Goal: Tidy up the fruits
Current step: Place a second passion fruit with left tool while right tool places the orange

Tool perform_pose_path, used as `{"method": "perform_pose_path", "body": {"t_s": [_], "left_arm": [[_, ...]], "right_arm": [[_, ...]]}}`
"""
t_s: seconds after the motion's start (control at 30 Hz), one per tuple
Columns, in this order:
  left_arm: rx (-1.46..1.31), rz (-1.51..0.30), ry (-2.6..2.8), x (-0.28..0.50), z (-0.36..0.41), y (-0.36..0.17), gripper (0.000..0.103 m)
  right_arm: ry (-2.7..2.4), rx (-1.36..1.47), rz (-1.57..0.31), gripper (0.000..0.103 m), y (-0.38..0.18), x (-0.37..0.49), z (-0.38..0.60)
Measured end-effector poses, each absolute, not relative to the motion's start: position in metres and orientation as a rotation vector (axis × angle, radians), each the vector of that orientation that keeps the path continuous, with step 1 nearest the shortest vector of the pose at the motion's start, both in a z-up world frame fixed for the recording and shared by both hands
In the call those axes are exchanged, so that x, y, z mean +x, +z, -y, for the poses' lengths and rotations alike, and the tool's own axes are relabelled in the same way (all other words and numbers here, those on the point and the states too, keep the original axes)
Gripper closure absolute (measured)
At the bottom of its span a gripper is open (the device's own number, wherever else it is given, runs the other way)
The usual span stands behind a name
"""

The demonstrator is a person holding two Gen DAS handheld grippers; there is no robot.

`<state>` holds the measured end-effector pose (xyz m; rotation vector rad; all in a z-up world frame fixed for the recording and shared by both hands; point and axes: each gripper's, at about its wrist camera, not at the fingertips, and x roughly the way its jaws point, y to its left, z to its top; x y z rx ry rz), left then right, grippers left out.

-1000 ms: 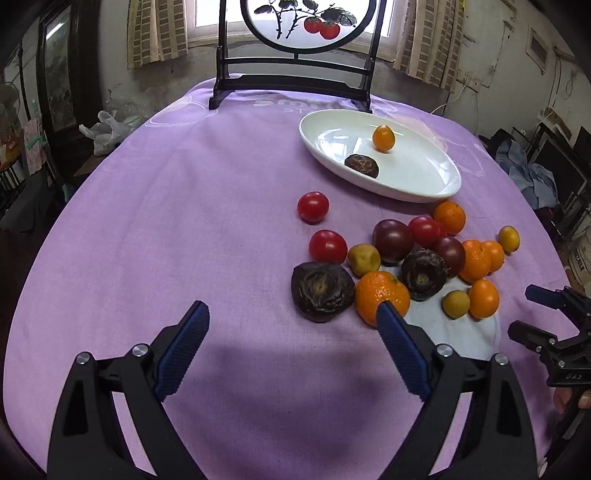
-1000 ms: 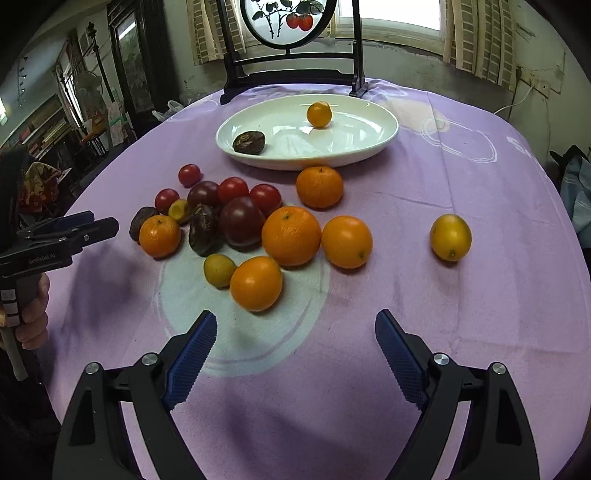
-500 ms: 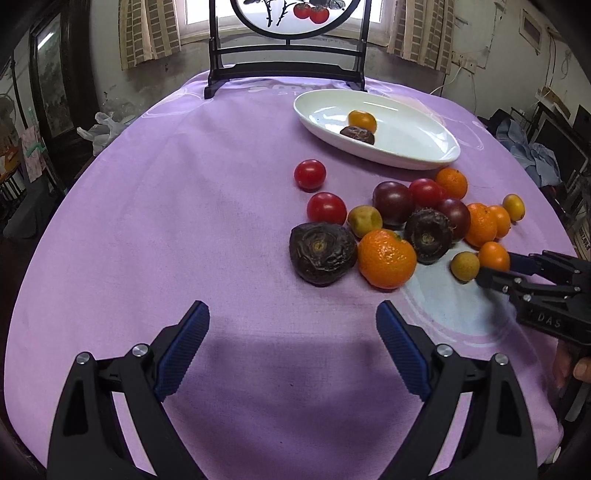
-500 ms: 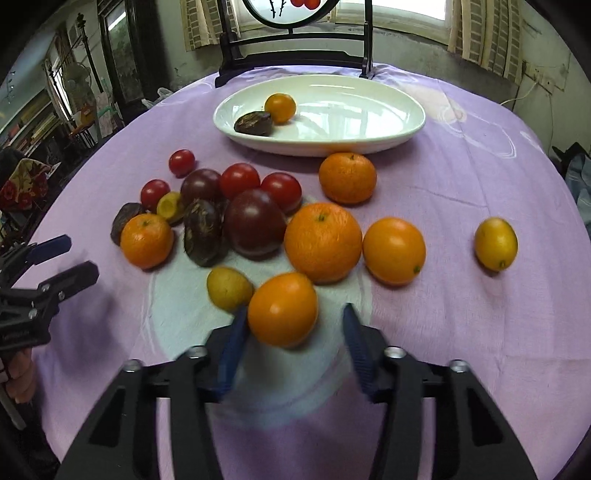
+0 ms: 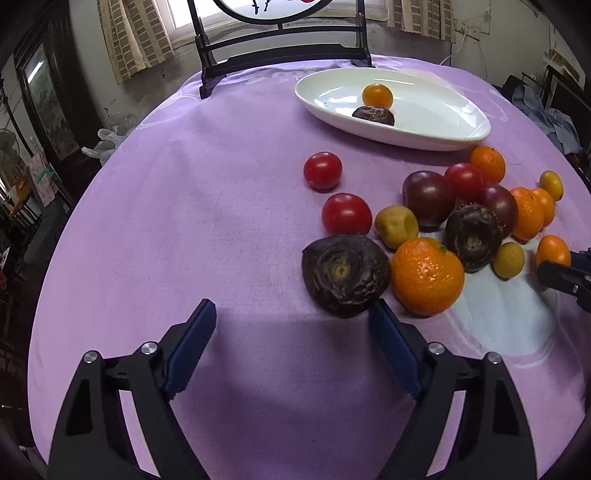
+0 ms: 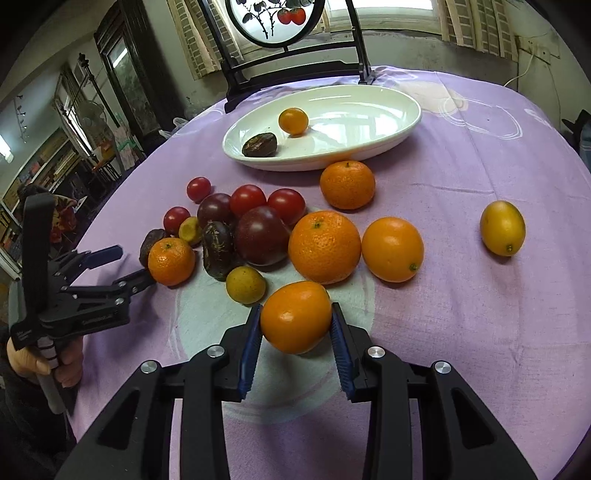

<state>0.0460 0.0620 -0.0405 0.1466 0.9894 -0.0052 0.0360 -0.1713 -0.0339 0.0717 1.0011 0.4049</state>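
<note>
In the right wrist view my right gripper is shut on a smooth orange fruit, just in front of the fruit pile. Oranges, red tomatoes, dark plums and small yellow fruits lie on the purple cloth. A white oval dish behind them holds a small orange fruit and a dark wrinkled one. My left gripper has its jaws closing with nothing between them. A large dark wrinkled fruit sits just past its right fingertip, next to an orange.
A dark wooden stand with a round painted panel rises behind the dish. A lone yellow fruit lies off to the right. A hand grips the left gripper at the table's left edge. Furniture crowds the room's sides.
My right gripper closed on the orange fruit and keeps hold of it. The left gripper moved forward and down toward the large dark fruit, and its jaws narrowed a little.
</note>
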Motion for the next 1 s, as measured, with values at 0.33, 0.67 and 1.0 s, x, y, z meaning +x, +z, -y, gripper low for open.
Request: {"method": "perform_pose_path", "body": {"t_s": [0.33,0.67,1.0], "left_arm": [[0.078,-1.007,-0.135,0.054,-0.055,-0.029,0.059],[0.023,-0.795,-0.166,0.092,-0.040,0.058,0.058],[0.046,-0.939,-0.128,0.192,0.005,0.014,0.058]], "right_arm": [[0.412,0.077,-0.958,0.067,-0.020,0.030,0.173],[0.363,-0.071,-0.751,0.067,0.051,0.066,0.164],[0.258,-0.097,-0.884,0.066,0.007,0.164,0.154]]}}
